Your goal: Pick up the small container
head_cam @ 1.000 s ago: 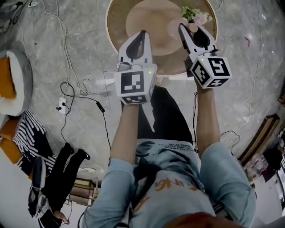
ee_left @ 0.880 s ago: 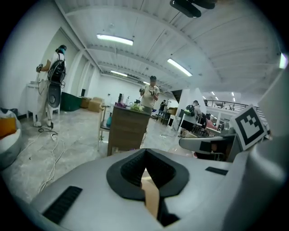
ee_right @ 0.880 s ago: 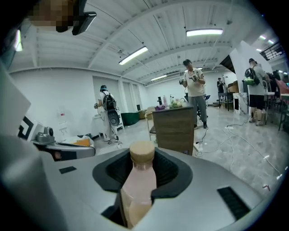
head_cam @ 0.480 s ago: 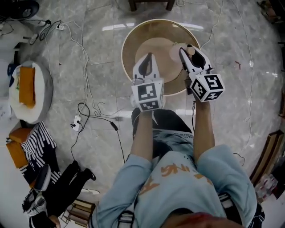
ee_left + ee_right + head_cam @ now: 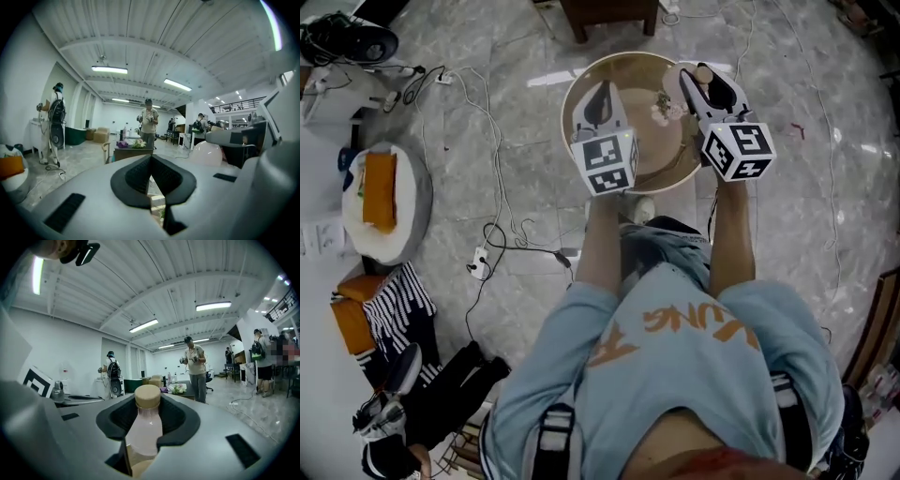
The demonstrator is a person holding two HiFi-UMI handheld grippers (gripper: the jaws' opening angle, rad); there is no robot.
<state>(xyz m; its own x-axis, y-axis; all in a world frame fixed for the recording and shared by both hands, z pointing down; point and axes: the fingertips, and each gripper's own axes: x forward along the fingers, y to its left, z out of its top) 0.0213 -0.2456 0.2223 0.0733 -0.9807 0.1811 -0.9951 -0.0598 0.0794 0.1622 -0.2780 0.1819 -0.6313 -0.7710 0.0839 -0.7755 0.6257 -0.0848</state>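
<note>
The small container is a pale pink bottle (image 5: 144, 425) with a tan cap, standing upright between the pads of my right gripper (image 5: 145, 427), which is shut on it. In the head view the tan cap of the bottle (image 5: 703, 73) shows at the tip of the right gripper (image 5: 698, 80), above the far right part of the round wooden table (image 5: 666, 173). My left gripper (image 5: 602, 89) hovers over the table's left half. Its jaws meet with nothing between them in the left gripper view (image 5: 151, 180). Both gripper views look out level across the room.
A small bunch of flowers (image 5: 664, 106) lies on the table. On the marble floor, cables and a power strip (image 5: 478, 262) trail to the left. A white round seat with an orange cushion (image 5: 382, 202) stands at the left. Several people (image 5: 194, 366) stand in the hall.
The table has shrunk and slid up the head view as the camera pulled back. Both grippers stay over it, and the right one has held the bottle throughout.
</note>
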